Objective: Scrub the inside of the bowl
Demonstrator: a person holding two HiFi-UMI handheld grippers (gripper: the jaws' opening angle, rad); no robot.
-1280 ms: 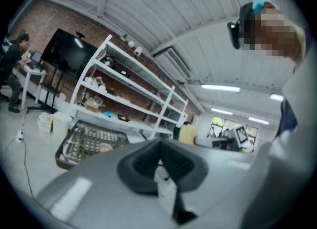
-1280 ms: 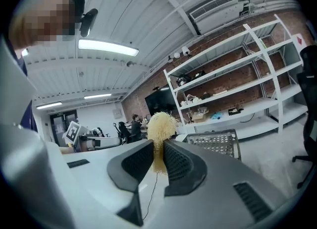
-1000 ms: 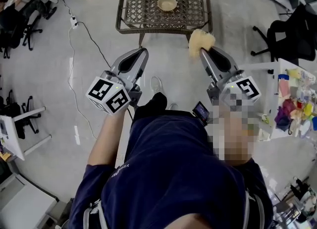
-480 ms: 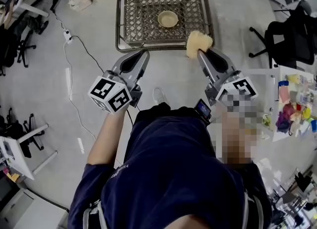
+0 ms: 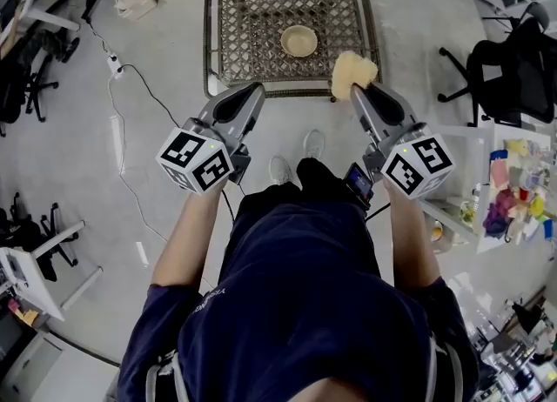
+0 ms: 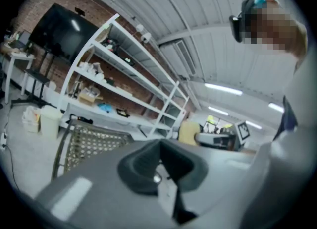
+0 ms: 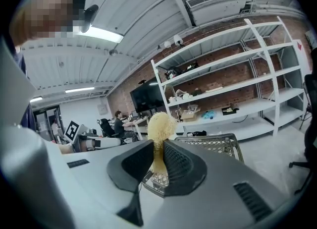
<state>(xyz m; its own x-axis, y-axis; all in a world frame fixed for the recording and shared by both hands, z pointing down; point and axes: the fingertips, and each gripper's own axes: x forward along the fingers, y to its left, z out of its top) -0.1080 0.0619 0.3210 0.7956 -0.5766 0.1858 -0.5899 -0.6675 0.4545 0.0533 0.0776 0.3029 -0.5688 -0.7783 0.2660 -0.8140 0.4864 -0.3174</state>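
Observation:
A small tan bowl [image 5: 298,41] stands on a brown wicker table [image 5: 235,26] ahead of me on the floor; neither gripper view shows it. My right gripper [image 5: 359,89] is shut on a pale yellow scrubber [image 5: 352,71], held in the air near the table's front right corner. In the right gripper view the scrubber [image 7: 160,125] sticks up from between the jaws of the gripper [image 7: 159,156]. My left gripper [image 5: 250,94] hovers just short of the table's front edge. Its jaws [image 6: 161,166] are shut on nothing.
Black office chairs stand at the right [image 5: 513,52] and the left [image 5: 26,87]. A cable [image 5: 144,87] with a power strip [image 5: 113,63] runs over the floor left of the table. A white table with colourful items [image 5: 513,196] is at the right. White shelving [image 7: 233,74] lines the brick wall.
The person has walked toward the wicker table, so it and the bowl sit lower and closer in the head view. Both grippers keep their pose, and the right one still holds the scrubber.

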